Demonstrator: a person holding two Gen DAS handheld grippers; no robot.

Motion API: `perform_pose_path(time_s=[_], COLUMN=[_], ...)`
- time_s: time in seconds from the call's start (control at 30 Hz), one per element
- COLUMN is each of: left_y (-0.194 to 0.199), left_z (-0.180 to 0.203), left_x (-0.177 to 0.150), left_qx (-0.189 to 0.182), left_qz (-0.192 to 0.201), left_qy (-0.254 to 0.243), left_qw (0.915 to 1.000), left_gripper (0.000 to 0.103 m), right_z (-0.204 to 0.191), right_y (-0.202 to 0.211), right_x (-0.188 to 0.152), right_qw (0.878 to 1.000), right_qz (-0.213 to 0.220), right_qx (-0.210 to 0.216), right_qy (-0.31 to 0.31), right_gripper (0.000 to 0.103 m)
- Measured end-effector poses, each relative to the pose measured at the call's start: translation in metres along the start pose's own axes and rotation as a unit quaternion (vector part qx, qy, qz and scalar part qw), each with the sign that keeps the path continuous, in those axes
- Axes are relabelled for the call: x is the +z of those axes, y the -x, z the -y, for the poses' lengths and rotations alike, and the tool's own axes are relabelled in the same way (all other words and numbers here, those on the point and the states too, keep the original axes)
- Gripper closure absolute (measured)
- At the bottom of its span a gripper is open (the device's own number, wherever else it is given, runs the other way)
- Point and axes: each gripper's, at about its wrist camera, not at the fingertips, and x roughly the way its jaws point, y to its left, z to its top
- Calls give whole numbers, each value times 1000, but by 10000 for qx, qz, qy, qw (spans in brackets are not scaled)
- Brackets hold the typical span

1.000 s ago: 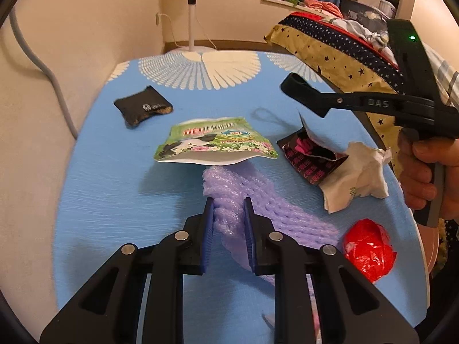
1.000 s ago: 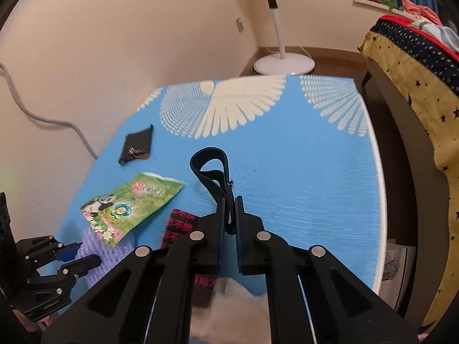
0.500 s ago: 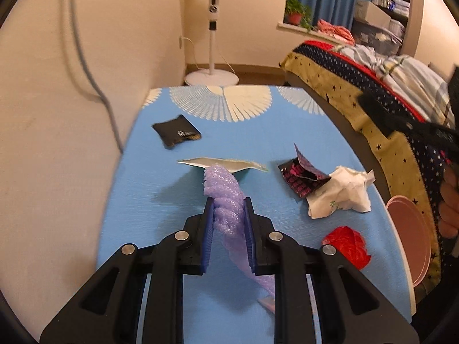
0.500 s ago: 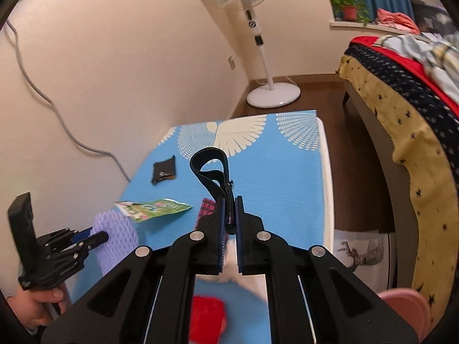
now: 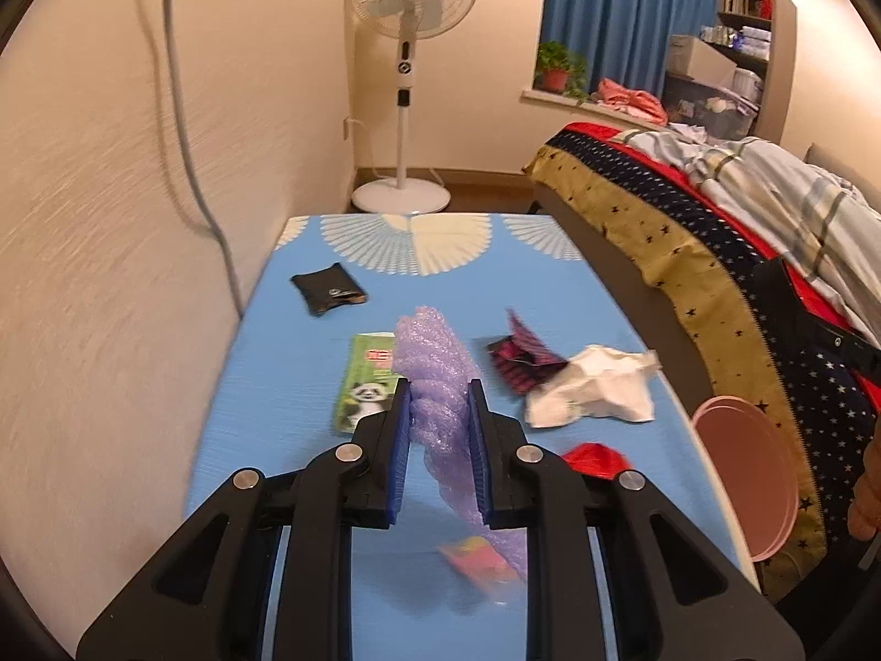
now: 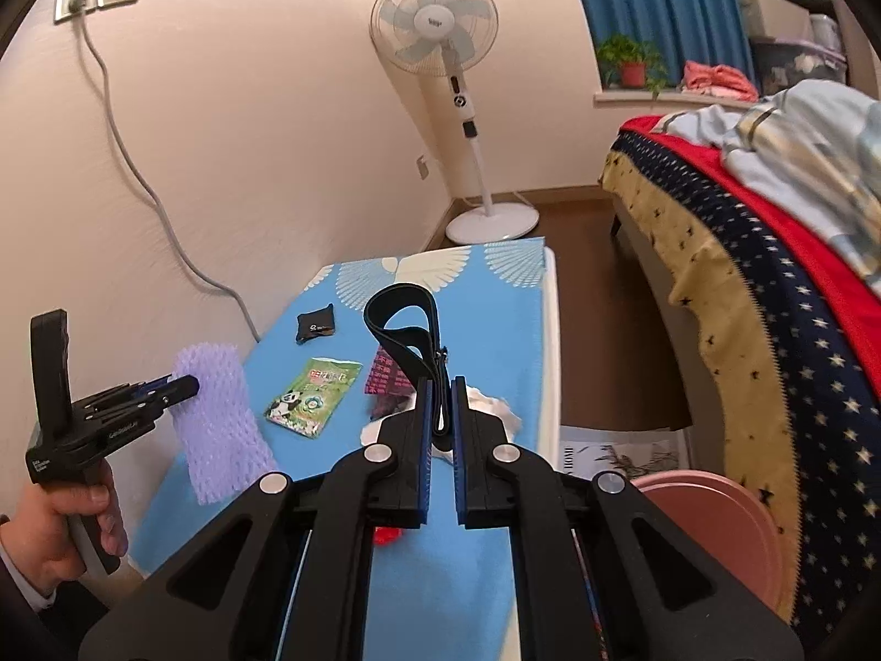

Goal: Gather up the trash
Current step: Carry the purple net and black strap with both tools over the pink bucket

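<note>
My left gripper is shut on a purple foam net sleeve and holds it lifted above the blue table; the sleeve also shows in the right wrist view. My right gripper is shut on a black strap loop, held high over the table's near right side. On the table lie a green panda packet, a dark red wrapper, crumpled white paper, a red crumpled wrapper and a black pouch.
A pink round bin stands at the table's right edge, also in the right wrist view. A bed with a star-patterned cover runs along the right. A standing fan and a wall cable are at the back left.
Both grippers have risen and pulled back from the table. The purple sleeve has come off the table in my left gripper. The pink bin has come into view.
</note>
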Motion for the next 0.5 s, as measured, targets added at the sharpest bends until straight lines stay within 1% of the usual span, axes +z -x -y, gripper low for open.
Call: perform_pose_path(time_s=[0.23,0.5], left_y=[12,18], left_z=[46,80], left_x=[-16,-34], left_qx=[-210,-427], left_qz=[166,252], left_qy=[-183,-286], left_qw=[9995,9984], left_gripper=[84,84], right_z=[15,36], right_y=[34,62], right_x=[-10,-22], right_qw=[9994,9972], right_qz=[216,364], right_qx=[-197,-541], right_qy=[-163,-355], right_gripper=[96,96])
